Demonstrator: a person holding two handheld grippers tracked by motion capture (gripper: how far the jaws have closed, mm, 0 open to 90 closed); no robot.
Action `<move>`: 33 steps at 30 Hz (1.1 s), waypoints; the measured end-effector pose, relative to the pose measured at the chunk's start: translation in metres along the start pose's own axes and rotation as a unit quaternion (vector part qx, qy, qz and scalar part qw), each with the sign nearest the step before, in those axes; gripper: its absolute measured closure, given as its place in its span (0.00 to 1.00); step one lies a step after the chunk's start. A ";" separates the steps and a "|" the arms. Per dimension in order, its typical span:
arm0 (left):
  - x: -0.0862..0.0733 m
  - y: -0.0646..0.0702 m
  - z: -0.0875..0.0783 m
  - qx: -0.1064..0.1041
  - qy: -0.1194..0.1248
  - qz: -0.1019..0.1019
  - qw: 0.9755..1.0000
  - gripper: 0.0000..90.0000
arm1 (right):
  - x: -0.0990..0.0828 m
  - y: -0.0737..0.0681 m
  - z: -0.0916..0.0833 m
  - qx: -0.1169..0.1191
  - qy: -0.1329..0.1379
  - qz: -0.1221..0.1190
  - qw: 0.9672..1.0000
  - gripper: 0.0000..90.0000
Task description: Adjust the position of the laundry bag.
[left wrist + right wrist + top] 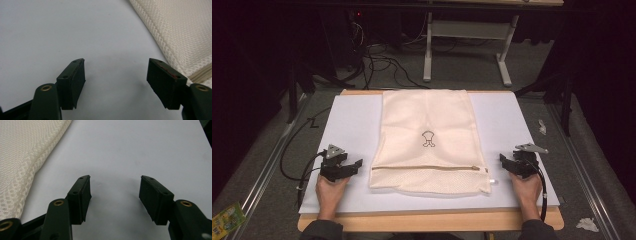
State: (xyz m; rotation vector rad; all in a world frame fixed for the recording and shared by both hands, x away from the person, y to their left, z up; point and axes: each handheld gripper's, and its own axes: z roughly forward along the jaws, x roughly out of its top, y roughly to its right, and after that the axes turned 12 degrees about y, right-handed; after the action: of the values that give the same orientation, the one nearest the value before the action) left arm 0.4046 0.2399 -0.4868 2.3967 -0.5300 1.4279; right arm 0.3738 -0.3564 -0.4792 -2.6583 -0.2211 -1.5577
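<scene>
While mesh laundry bag [428, 141] lies flat at counter [352, 125] centre, zipper [429, 168] closed, no handling is begun. Left tongs [353, 166] and right tongs [504, 162] are held wide open, empty, beside bag's near corners, not touching. All work judged left.

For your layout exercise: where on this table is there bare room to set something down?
Bare strips of the white mat flank the mesh laundry bag, left and right, beyond the left gripper and right gripper. The middle is covered by the bag.
</scene>
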 end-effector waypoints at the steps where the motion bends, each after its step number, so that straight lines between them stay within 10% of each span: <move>1: 0.000 0.000 0.000 -0.001 0.000 0.000 1.000 0.35 | 0.000 0.000 0.000 0.000 0.000 0.000 1.000 0.48; 18: 0.002 -0.003 -0.002 -0.042 -0.003 -0.030 0.999 0.37 | 0.003 0.002 -0.001 0.031 -0.005 0.023 0.999 0.48; 33: 0.022 0.035 0.009 -0.084 -0.040 -0.033 0.995 0.39 | 0.024 -0.031 0.011 0.108 -0.017 0.003 0.994 0.55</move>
State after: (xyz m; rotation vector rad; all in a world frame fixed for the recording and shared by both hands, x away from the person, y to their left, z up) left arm 0.4048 0.2011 -0.4686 2.3235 -0.5619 1.2130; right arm 0.3904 -0.3218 -0.4651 -2.5170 -0.3610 -1.3999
